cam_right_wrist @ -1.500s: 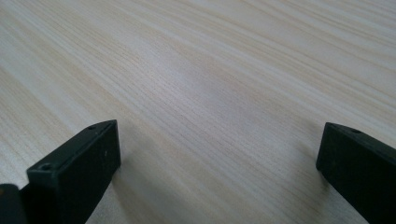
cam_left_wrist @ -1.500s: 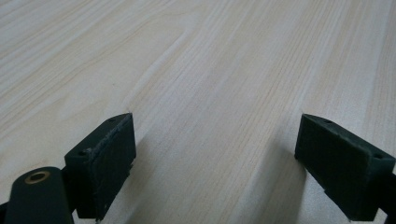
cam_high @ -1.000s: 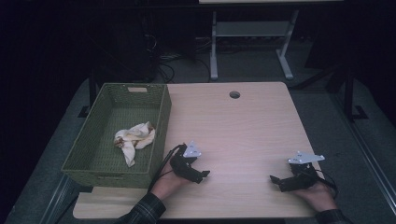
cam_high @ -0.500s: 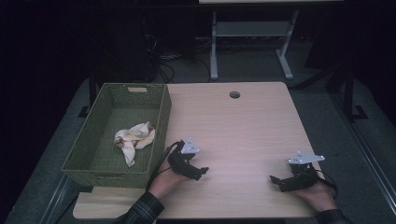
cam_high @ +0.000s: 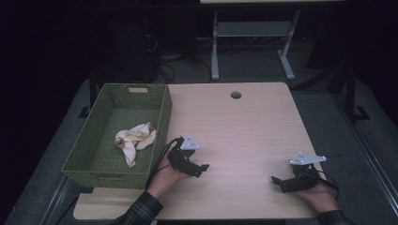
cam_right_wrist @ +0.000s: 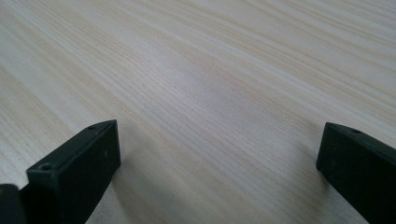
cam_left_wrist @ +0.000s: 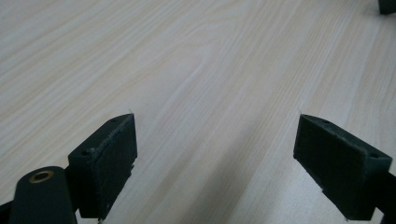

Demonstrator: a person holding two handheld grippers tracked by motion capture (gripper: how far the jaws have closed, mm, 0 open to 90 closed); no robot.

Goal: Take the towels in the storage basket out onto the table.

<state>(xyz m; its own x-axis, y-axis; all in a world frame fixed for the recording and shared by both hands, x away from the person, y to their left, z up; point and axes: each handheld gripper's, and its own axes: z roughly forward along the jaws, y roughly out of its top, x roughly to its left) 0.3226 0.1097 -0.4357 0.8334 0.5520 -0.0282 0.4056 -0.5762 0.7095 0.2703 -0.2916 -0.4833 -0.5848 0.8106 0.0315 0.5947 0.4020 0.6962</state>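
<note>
Desk (cam_high: 248,136) evenly lit from above, room behind it nearly black. My gripper views bright; jaws soft, slightly blurred up close. Faint shadows under jaws; no glare.

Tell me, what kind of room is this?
Probably a lab or workshop set up for recording, not a home. A plain wooden table stands in a dark room, cables lie on the floor behind it, and a person holds a left tool and a right tool with cameras.
</note>
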